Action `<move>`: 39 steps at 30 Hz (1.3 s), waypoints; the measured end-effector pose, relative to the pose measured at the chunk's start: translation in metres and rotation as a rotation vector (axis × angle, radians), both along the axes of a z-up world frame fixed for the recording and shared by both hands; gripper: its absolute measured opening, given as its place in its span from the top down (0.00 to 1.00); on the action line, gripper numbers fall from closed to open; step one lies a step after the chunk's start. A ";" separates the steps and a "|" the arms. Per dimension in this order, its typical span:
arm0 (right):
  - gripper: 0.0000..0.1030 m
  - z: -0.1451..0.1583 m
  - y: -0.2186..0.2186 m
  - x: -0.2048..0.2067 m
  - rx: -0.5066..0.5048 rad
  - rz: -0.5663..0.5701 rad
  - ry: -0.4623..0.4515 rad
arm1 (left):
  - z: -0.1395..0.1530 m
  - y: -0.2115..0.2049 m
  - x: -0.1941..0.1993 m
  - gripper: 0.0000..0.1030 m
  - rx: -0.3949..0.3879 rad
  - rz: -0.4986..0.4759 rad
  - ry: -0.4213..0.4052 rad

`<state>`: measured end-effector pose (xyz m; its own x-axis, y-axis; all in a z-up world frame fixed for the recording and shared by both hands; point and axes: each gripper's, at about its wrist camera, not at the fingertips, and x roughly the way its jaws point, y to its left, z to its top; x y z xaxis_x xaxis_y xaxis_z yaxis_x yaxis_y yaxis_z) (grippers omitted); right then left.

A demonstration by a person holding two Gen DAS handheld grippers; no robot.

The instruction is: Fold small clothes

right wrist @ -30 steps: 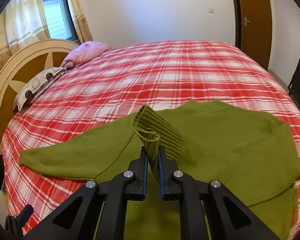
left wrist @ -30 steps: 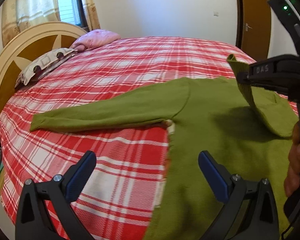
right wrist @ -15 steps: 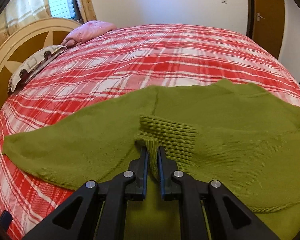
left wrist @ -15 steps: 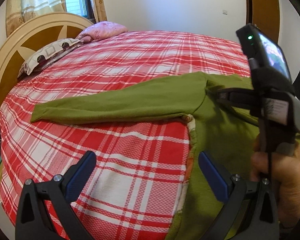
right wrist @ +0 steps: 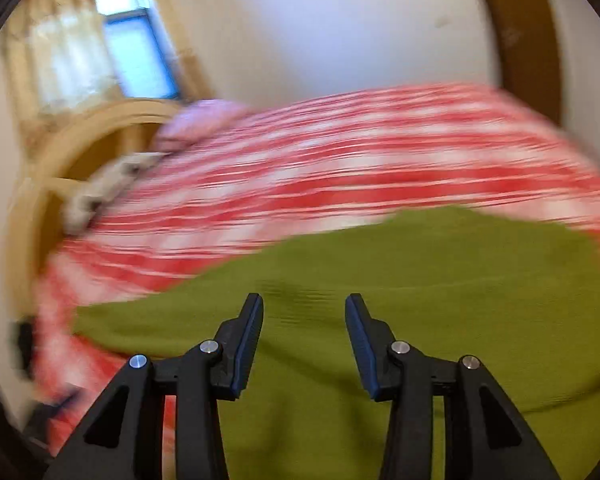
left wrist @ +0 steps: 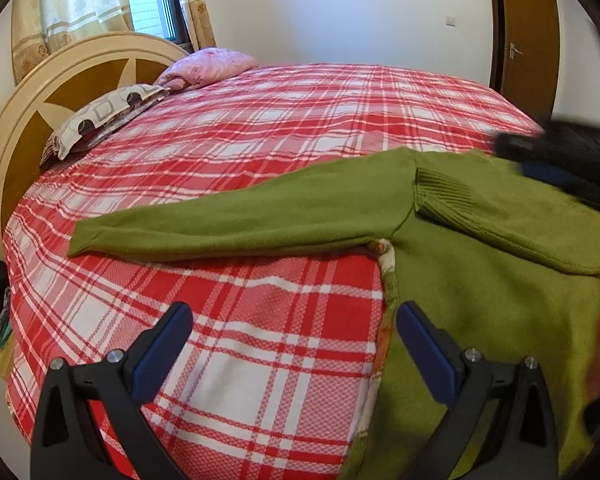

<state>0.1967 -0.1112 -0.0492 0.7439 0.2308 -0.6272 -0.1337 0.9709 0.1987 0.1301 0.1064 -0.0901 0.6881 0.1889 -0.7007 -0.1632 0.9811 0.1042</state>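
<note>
While right view blurs, left shows sweater [left wrist: 480,280] cuff [left wrist: 444,194] folded over

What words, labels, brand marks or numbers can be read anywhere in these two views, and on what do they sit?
None can be read.
The green sweater, the red checked bedspread and the patterned pillow carry no lettering, only weave and print.
The left gripper shows no marking on its blue pads.
The right gripper shows no marking either; the rest of that view is blurred by motion.
</note>
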 end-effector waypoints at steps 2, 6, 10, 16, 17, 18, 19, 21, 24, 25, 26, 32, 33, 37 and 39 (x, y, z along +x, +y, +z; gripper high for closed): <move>0.57 -0.009 -0.034 -0.005 -0.088 -0.085 0.031 | 0.002 -0.006 0.003 0.00 0.000 -0.011 -0.001; 0.57 -0.034 -0.109 -0.020 -0.066 -0.254 0.118 | 0.007 -0.021 0.006 0.00 -0.014 -0.043 -0.003; 0.57 -0.065 -0.149 -0.029 -0.052 -0.314 0.206 | 0.009 -0.040 0.003 0.00 -0.032 -0.079 0.010; 0.57 -0.061 -0.151 -0.052 -0.050 -0.274 0.204 | 0.016 -0.055 -0.005 0.00 0.004 -0.106 0.005; 0.57 -0.053 -0.156 -0.057 -0.040 -0.289 0.176 | 0.017 -0.057 -0.005 0.00 0.009 -0.109 0.000; 0.57 -0.044 -0.157 -0.060 -0.029 -0.299 0.147 | 0.018 -0.058 -0.004 0.00 0.013 -0.113 -0.006; 0.57 -0.033 -0.163 -0.060 -0.021 -0.317 0.110 | 0.020 -0.060 -0.002 0.00 0.021 -0.117 -0.014; 0.57 -0.017 -0.170 -0.051 -0.044 -0.342 0.072 | 0.023 -0.066 0.008 0.00 0.026 -0.121 -0.016; 0.57 -0.013 -0.178 -0.017 -0.100 -0.361 0.091 | 0.027 -0.079 0.027 0.00 0.023 -0.135 -0.031; 0.57 -0.017 -0.179 -0.004 -0.119 -0.363 0.103 | 0.026 -0.088 0.037 0.00 0.033 -0.139 -0.026; 0.57 -0.024 -0.179 0.008 -0.135 -0.366 0.120 | 0.024 -0.094 0.046 0.00 0.039 -0.144 -0.020; 0.56 -0.068 -0.175 0.025 -0.129 -0.390 0.154 | -0.007 -0.124 0.095 0.00 0.046 -0.141 0.044; 0.55 -0.068 -0.174 0.025 -0.142 -0.389 0.150 | -0.010 -0.127 0.099 0.00 0.039 -0.137 0.050; 0.50 -0.069 -0.172 0.027 -0.159 -0.383 0.145 | -0.027 -0.138 0.118 0.00 0.036 -0.135 0.086; 0.47 -0.070 -0.171 0.027 -0.156 -0.375 0.143 | -0.033 -0.138 0.123 0.00 0.026 -0.125 0.108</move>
<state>0.2233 -0.2821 -0.1188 0.6610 -0.1447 -0.7363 0.2523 0.9670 0.0364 0.2531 -0.0317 -0.1228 0.6282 0.1251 -0.7679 -0.0264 0.9898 0.1397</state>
